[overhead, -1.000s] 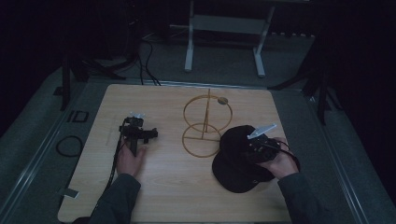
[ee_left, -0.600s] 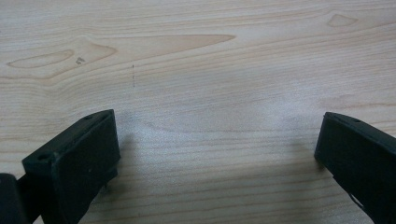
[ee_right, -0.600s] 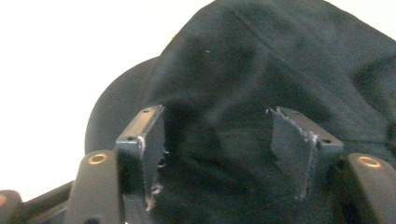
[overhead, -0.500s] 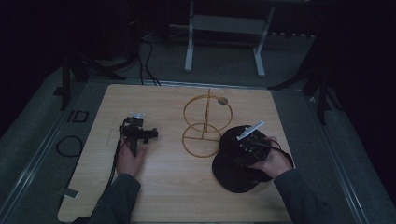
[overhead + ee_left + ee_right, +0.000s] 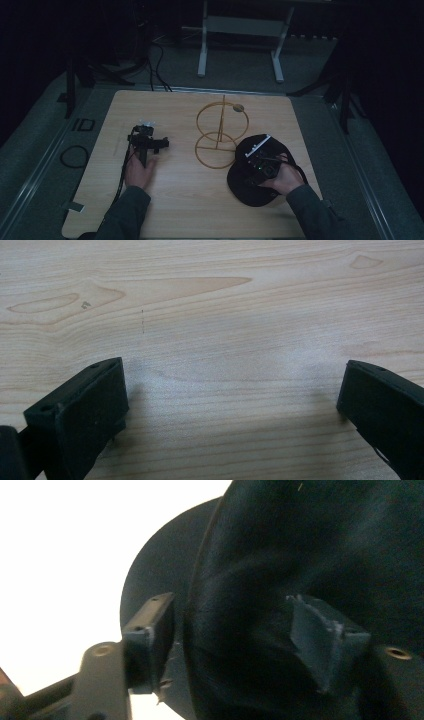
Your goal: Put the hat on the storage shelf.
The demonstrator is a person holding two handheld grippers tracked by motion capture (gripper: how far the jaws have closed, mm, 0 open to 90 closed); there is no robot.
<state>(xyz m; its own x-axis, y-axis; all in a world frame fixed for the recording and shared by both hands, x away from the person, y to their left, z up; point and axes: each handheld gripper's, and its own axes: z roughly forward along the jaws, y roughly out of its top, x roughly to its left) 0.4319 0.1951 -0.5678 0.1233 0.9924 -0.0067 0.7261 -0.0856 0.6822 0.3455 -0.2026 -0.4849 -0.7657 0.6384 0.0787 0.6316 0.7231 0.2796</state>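
Under your right gripper (image 5: 261, 161), near the bench (image 5: 170, 200) front edge, the black hat (image 5: 250, 192) looks soft and light, so with those fingers (image 5: 150, 640) part-open astride its crown fold, pinch there; left fingers (image 5: 85, 410) gape wide, empty

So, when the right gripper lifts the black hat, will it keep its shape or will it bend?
The black hat will probably sag: in the right gripper view its dark cloth folds softly between the jaws of the right gripper. It looks light. The flat brim may droop on the side away from the jaws, so a grip near the crown seems safer.
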